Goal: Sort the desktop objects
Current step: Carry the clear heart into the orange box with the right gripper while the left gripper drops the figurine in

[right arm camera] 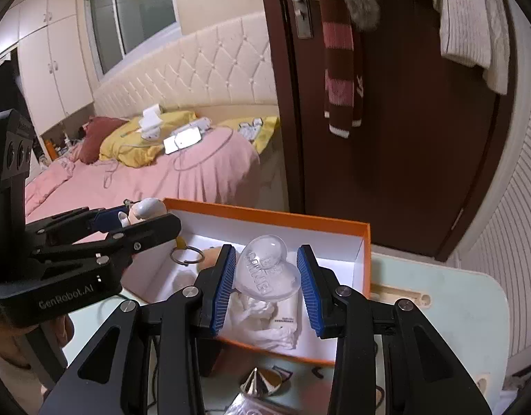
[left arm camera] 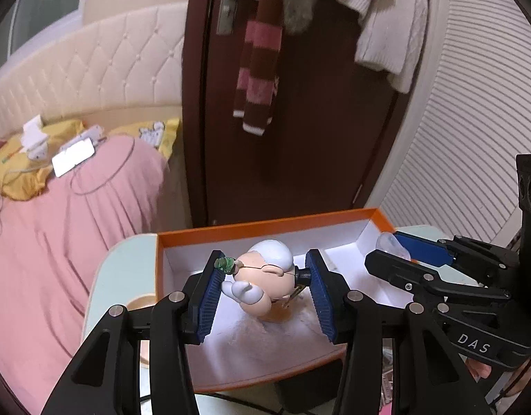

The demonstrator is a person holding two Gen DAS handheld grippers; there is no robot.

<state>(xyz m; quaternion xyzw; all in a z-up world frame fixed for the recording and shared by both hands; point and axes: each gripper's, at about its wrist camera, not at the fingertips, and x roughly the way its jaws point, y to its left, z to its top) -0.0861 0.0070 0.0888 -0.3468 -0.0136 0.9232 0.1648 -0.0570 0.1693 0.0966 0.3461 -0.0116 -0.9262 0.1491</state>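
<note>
1. A small figurine with a white cap and glasses is pinched between the blue pads of the left gripper; the jaws are closed against both of its sides.
2. The figurine is held above the white interior of the orange-rimmed box, which lies directly ahead of and below the left jaws.
3. A clear heart-shaped piece with raised lettering is clamped between the pads of the right gripper.
4. The heart is held over the same box; a white crumpled item lies in the box below the right jaws.
5. A metal ring is seen inside the box, left of the right jaws.
6. A silver cone rests outside the box, beneath the right jaws.
</note>
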